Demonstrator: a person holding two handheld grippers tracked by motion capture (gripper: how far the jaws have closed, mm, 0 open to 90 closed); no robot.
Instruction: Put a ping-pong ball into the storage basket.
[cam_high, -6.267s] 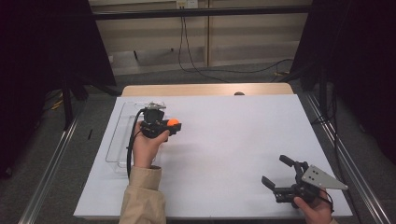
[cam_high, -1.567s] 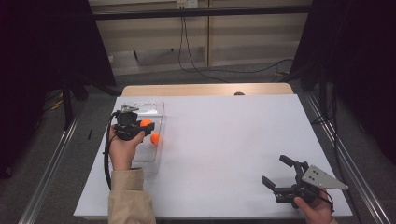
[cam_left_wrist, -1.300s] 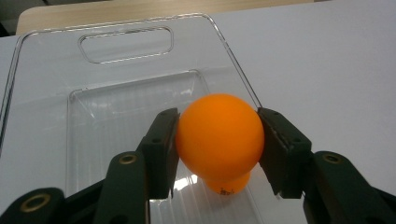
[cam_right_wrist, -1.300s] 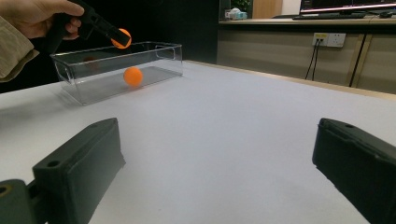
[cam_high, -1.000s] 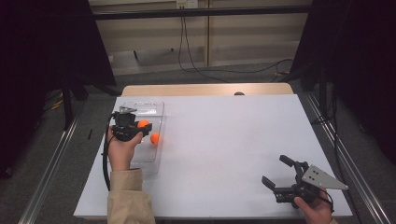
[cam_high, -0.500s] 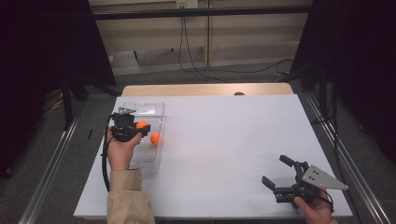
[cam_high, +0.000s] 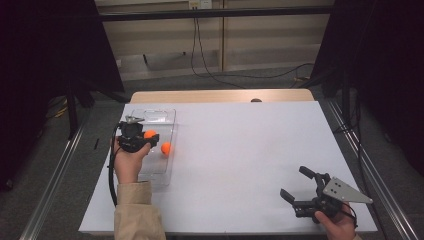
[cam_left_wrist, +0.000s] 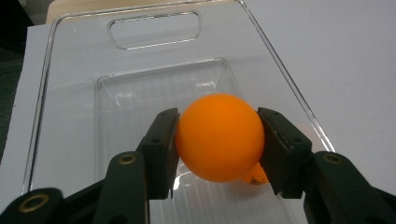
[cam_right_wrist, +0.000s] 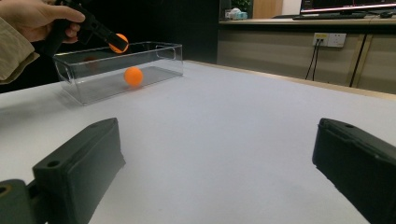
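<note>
Your left gripper (cam_left_wrist: 219, 140) is clamped on an orange ball (cam_left_wrist: 219, 136), held above the clear plastic box (cam_left_wrist: 140, 84), over a second ball (cam_high: 165, 148) inside.

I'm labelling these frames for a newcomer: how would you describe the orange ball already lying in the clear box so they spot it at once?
Start at the white table, then go to the clear plastic box near its left edge. The ball lying in the box rests on its floor by the right wall, touched by nothing, unlike the held ball clamped above it in the left gripper.
</note>
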